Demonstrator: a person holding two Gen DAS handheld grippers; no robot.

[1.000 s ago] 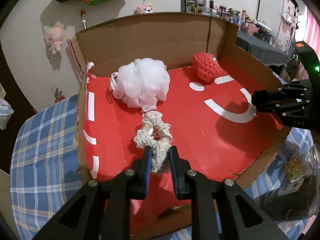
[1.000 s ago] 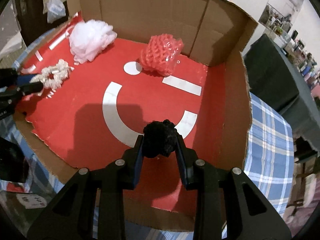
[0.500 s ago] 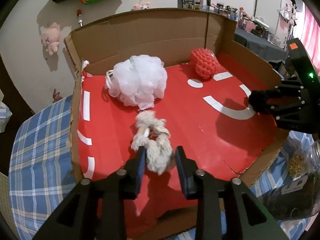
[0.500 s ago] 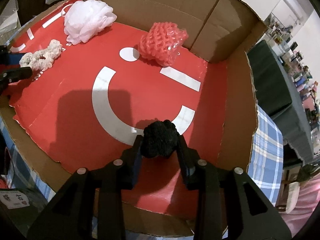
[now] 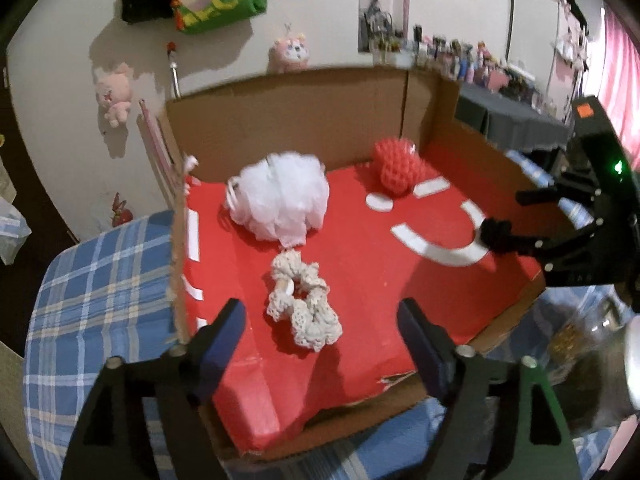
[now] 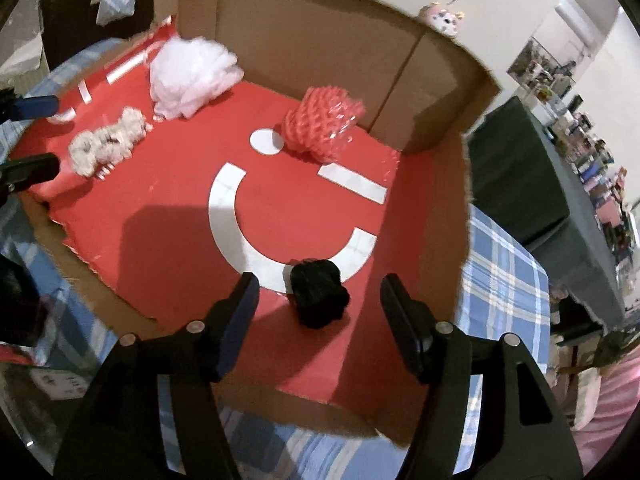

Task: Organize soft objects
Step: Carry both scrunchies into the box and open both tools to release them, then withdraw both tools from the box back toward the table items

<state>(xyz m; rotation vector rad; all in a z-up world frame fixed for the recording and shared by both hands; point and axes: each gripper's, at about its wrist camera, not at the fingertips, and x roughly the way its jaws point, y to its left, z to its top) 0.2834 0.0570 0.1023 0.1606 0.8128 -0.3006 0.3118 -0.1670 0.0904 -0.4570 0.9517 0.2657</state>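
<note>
A cardboard box (image 5: 320, 120) with a red floor holds the soft things. In the left wrist view, a cream crochet scrunchie (image 5: 304, 304) lies on the floor. My left gripper (image 5: 319, 306) straddles it with jaws opening, pads well clear. Behind it sit a white loofah (image 5: 280, 200) and a red mesh ball (image 5: 396, 168). In the right wrist view, a black scrunchie (image 6: 318, 298) rests on the floor. My right gripper (image 6: 320, 280) has it between its opening jaws, touching neither pad. That view also shows the cream scrunchie (image 6: 106, 144), loofah (image 6: 192, 76) and mesh ball (image 6: 322, 124).
The box stands on a blue plaid tablecloth (image 5: 100, 280); its near wall is torn low (image 6: 120, 296). A glass jar (image 5: 580, 344) stands right of the box. A dark cluttered table (image 6: 520, 168) lies beyond the right wall. The left gripper's fingers (image 6: 36, 104) show at the box's left edge.
Both grippers went from shut on their scrunchies to wide open. The cream and black scrunchies now lie loose on the red floor. Both grippers drew back slightly.
</note>
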